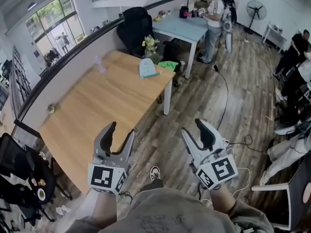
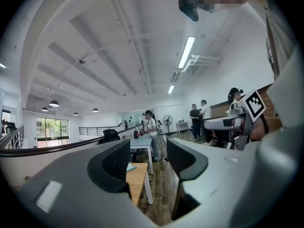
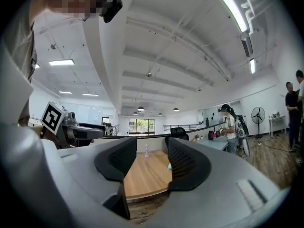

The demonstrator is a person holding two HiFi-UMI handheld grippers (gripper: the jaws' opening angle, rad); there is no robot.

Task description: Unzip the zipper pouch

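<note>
The zipper pouch (image 1: 147, 68), pale blue-green, lies at the far end of the wooden table (image 1: 97, 115). Both grippers hang well short of it, near the table's near end and over the plank floor. My left gripper (image 1: 120, 132) is open with nothing between its jaws. My right gripper (image 1: 194, 129) is open and empty too, to the right of the table. In the left gripper view the gripper (image 2: 148, 163) frames a sliver of the pouch (image 2: 130, 166) far off. The right gripper view has its gripper (image 3: 152, 163) pointing along the tabletop, with the pouch (image 3: 168, 166) small beside the right jaw.
A small clear object (image 1: 101, 67) stands on the table near the wall. Behind the table are a black office chair (image 1: 136, 25) and a pale blue table (image 1: 182, 28) with a standing person (image 1: 214, 21). A cable (image 1: 226, 101) runs across the floor; seated people are at the right.
</note>
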